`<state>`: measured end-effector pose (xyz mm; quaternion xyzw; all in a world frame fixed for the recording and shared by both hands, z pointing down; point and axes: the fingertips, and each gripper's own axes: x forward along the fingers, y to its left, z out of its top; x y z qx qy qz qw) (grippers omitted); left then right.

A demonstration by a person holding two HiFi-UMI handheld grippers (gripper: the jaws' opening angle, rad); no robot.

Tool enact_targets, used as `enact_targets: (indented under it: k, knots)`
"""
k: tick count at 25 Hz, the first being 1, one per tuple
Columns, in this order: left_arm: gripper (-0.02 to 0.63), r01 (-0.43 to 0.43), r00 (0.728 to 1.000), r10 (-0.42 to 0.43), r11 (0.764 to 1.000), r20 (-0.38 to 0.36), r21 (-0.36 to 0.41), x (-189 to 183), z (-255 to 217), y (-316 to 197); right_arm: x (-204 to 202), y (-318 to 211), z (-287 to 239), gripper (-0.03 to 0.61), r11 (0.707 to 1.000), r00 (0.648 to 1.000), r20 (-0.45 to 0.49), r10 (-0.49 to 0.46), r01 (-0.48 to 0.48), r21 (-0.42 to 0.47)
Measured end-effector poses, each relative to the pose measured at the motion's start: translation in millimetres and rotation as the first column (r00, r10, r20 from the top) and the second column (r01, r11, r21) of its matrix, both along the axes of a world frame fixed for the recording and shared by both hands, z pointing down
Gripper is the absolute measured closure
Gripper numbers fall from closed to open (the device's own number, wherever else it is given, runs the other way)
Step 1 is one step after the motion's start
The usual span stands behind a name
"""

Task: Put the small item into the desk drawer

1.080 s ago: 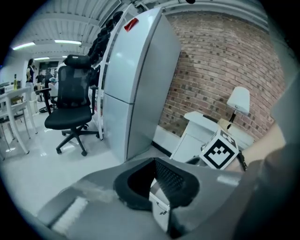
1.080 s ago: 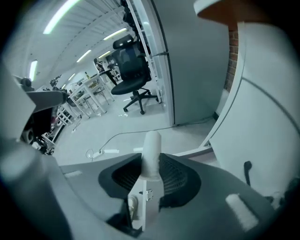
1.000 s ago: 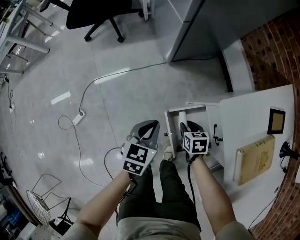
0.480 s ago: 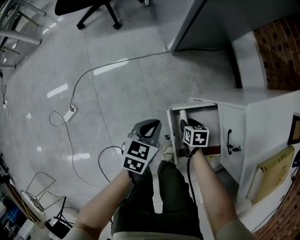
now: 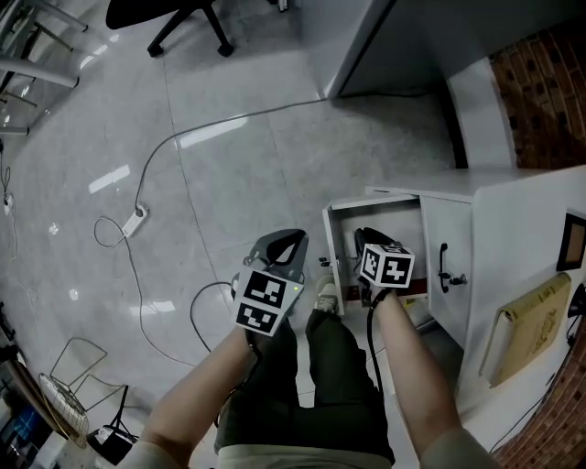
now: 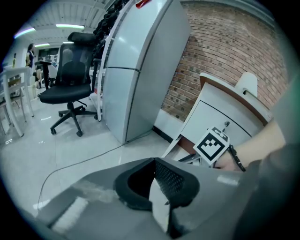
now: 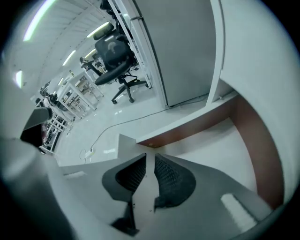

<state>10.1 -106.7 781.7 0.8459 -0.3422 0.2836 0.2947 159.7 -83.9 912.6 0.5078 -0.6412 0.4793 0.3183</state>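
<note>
left tongs (image 6: pixel 153 161): jaws pressed together at the tips, nothing in them. Over the floor, just left of the drawer, not touching it.
right tongs (image 7: pixel 149 157): jaws closing, a narrow slit left between the pads, nothing in the slit. Tips are inside the open drawer.
drawer (image 5: pixel 375 202): stands open, out of the white desk unit. Right gripper view shows a white floor and a brown inner wall past the jaws.
small item: can't pick it out in any view. From above, the right tongs cover part of the drawer.
handle (image 5: pixel 445 266): dark, on the white panel just right of the drawer.
desk (image 5: pixel 522 206): white top, at the right edge of the head view.
book (image 5: pixel 531 325): tan, lying on the desk, well apart from the drawer.
floor (image 5: pixel 229 183): grey tile, glossy.
cable (image 5: pixel 169 151): runs across the floor to a power strip (image 5: pixel 135 221).
chair (image 5: pixel 169 14): black, on casters, far side of the floor.
brick wall (image 5: pixel 540 101): behind the desk.
legs (image 5: pixel 311 385): dark trousers, between the two tongs. A pale shoe (image 5: pixel 325 291) sits beside the drawer's near end.
</note>
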Motion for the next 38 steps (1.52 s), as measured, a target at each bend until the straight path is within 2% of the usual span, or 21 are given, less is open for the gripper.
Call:
enact_targets:
  k: [3,6,11,15,20,23,26,29,31,34,38]
  knots:
    - [0.611,-0.012,1.0,0.012,1.0,-0.001,0.029,-2.8,-34.9,-3.7,-8.8,-1.1,-48.6,0.543,0.999,1.0,0.02,-0.016,0.015,0.047]
    - [0.611,-0.015,1.0,0.016,0.998,-0.002,0.061,-6.3,-77.0,-5.2,-20.3,-0.4,-105.4,0.549,0.993,0.998,0.029,-0.058,0.055,0.101]
    - [0.611,0.003,1.0,0.0,0.994,-0.028,0.11,-7.4,-153.6,-0.3,-28.6,1.6,-210.6,0.555,0.967,0.991,-0.001,-0.135,0.132,0.217]
    - [0.611,0.01,0.999,-0.004,0.983,-0.035,0.184,-16.1,-215.4,-3.5,-36.5,-6.2,-289.0,0.569,0.942,0.992,0.038,-0.116,0.098,0.32]
    - [0.612,0.01,0.999,0.0,0.965,-0.038,0.261,-26.7,-292.8,8.5,-42.5,1.1,-380.6,0.574,0.923,0.988,0.14,-0.072,0.012,0.385]
    - [0.611,0.009,0.999,0.004,0.955,-0.043,0.298,-30.9,-331.8,17.7,-42.9,6.0,-437.8,0.574,0.889,0.991,0.087,-0.099,0.049,0.456]
    - [0.611,-0.016,0.999,0.026,0.94,-0.025,0.341,-33.8,-363.8,26.3,-47.6,11.4,-493.6,0.574,0.842,0.991,0.008,-0.137,0.112,0.528]
    - [0.611,-0.035,0.999,0.04,0.925,-0.007,0.377,-39.1,-393.2,32.7,-56.4,16.1,-545.3,0.574,0.794,0.987,-0.013,-0.162,0.138,0.592]
    - [0.611,-0.03,0.999,0.037,0.916,-0.009,0.4,-42.4,-414.8,36.0,-61.6,21.1,-579.7,0.574,0.766,0.983,-0.005,-0.183,0.146,0.626]
    - [0.611,-0.032,0.999,0.032,0.895,0.008,0.444,-50.4,-448.8,41.1,-70.8,27.4,-631.9,0.574,0.729,0.976,0.065,-0.205,0.108,0.676]
    - [0.611,-0.03,1.0,0.023,0.861,0.021,0.508,-56.9,-498.7,43.9,-74.1,33.0,-698.9,0.574,0.643,0.971,0.068,-0.231,0.099,0.759]
